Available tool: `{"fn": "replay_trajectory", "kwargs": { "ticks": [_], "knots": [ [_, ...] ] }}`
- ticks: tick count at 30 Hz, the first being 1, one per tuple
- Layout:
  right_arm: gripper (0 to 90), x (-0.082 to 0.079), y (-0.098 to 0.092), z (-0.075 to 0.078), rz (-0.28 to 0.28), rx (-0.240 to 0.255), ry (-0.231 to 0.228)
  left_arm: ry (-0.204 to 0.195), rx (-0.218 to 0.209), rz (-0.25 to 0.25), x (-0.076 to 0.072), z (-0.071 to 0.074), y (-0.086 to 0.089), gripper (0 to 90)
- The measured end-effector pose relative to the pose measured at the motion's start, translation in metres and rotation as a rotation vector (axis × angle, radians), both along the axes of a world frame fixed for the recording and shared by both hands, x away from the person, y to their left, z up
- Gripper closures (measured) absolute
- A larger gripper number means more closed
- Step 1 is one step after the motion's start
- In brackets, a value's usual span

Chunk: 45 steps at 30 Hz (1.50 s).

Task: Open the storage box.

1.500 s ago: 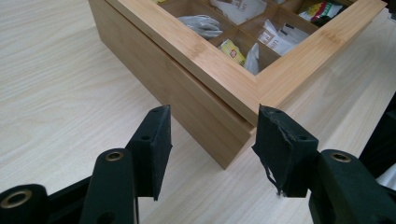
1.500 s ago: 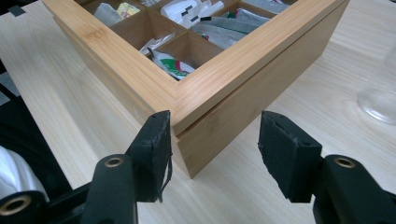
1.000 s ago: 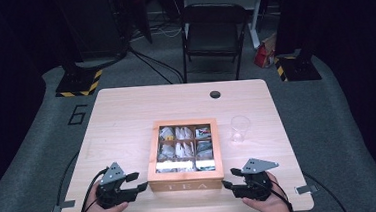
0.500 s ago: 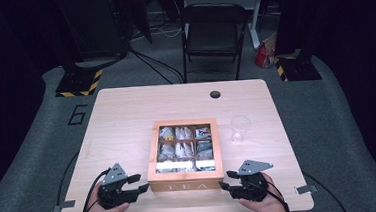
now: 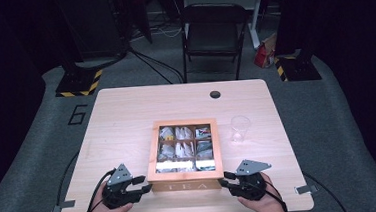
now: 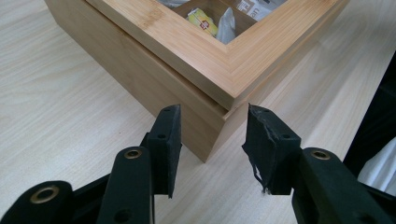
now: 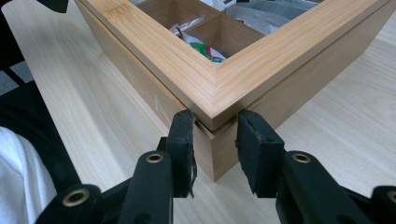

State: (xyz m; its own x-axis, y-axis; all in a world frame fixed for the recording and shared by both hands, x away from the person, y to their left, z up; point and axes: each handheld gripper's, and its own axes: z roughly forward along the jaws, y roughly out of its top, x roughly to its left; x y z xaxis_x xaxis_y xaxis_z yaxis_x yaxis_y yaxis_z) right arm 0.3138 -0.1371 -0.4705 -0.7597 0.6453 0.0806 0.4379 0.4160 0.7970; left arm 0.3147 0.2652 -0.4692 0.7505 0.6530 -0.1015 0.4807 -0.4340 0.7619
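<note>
I see the wooden tea box near the front of the table, lid closed, its window showing sachets in compartments. My left gripper sits at the box's near-left corner, my right gripper at its near-right corner.

Left gripper view: the box corner points straight into the gap ahead of the left gripper. Its jaws have just been closing. The corner edge stands between the two pads; the left pad looks close against the box wall, while the right pad stands clear of it. I read these jaws as still spread, not pinching.

Right gripper view: the box corner lies between the pads of the right gripper, just under the lid's overhang. These jaws have also just been closing. Both pads sit against or just beside the corner's two faces; I cannot tell whether they press.

Beyond the right gripper, just past the box's right side, a clear plastic cup stands upright.
</note>
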Motion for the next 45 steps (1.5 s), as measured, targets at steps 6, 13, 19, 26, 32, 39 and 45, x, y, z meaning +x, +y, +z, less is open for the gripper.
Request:
{"fn": "replay_trajectory", "kwargs": {
  "ticks": [6,13,19,26,32,39,45],
  "knots": [
    [67.1,-0.001,0.000,0.001,0.001,-0.010,-0.008,-0.006,0.001,0.001,0.000,0.000,-0.002,56.6],
    [67.0,-0.001,0.001,0.002,0.002,-0.011,-0.007,-0.004,0.001,-0.006,0.000,0.002,-0.003,57.6],
    [66.9,-0.001,0.000,0.003,0.002,0.002,-0.013,-0.013,-0.002,-0.004,-0.001,0.004,-0.005,58.4],
    [66.8,-0.001,0.000,0.006,0.000,0.012,-0.021,-0.042,0.006,0.003,-0.001,0.009,-0.011,59.6],
    [66.6,-0.001,-0.001,0.008,-0.006,0.027,-0.021,-0.035,-0.002,0.024,0.001,0.012,-0.013,59.8],
    [63.6,0.000,-0.002,0.010,-0.010,0.055,-0.018,-0.019,-0.006,0.028,0.002,0.017,-0.012,59.7],
    [61.6,0.000,-0.002,0.012,-0.007,0.053,-0.025,-0.008,-0.018,0.033,0.003,0.022,-0.012,59.7]
  ]
}}
